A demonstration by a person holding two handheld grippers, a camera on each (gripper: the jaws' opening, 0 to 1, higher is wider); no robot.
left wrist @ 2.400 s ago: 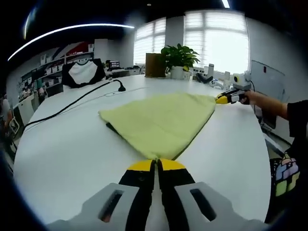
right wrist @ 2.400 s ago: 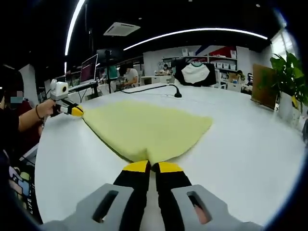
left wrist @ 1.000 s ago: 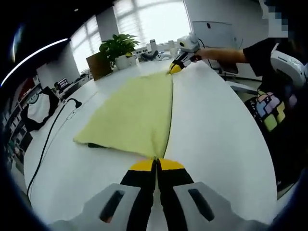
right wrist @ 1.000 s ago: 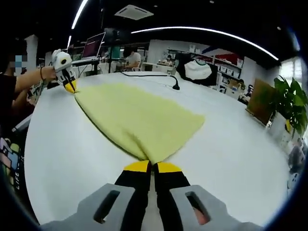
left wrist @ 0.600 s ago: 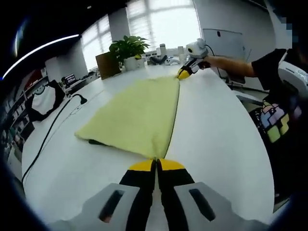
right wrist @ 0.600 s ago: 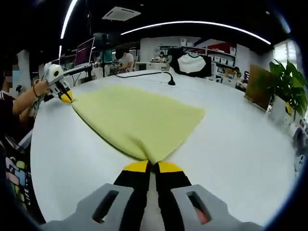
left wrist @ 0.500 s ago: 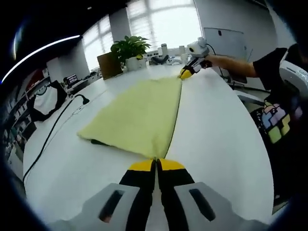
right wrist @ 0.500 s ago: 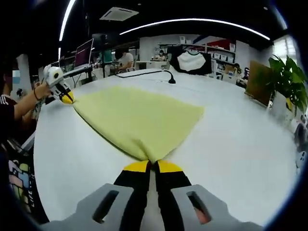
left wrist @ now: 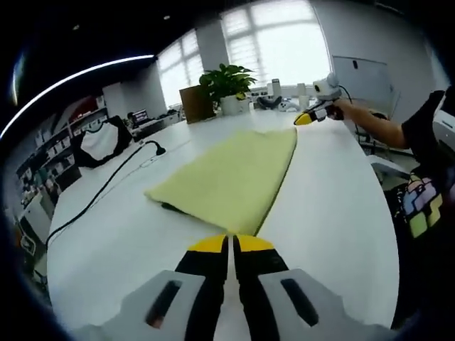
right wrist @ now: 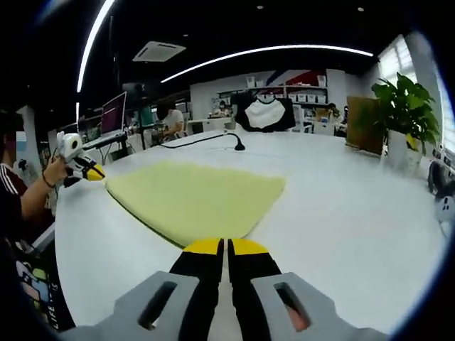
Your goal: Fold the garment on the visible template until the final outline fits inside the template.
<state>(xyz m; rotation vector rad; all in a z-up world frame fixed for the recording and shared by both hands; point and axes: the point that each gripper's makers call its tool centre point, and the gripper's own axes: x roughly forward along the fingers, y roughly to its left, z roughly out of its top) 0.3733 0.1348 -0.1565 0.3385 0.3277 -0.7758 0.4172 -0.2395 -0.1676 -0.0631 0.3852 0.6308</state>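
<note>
A pale yellow garment (left wrist: 227, 177) lies folded flat on the white table (left wrist: 334, 213), with a dark strip showing under its left edge. My left gripper (left wrist: 232, 243) is shut on its near corner. At the far corner, my right gripper (left wrist: 304, 119) touches the cloth, held by a person's hand. In the right gripper view the same garment (right wrist: 192, 195) stretches away from my right gripper (right wrist: 222, 246), whose jaws are shut on the near corner. My left gripper (right wrist: 94, 175) sits at the far left corner.
A black cable (left wrist: 106, 188) runs across the table beyond the garment. A potted plant (left wrist: 227, 82) and a brown box stand at the far edge. A black and white shirt (right wrist: 264, 112) hangs behind. The person stands at the table's side (right wrist: 21, 206).
Both views have swung and dropped closer to the table. The garment stays stretched between the two shut grippers, and nothing was let go.
</note>
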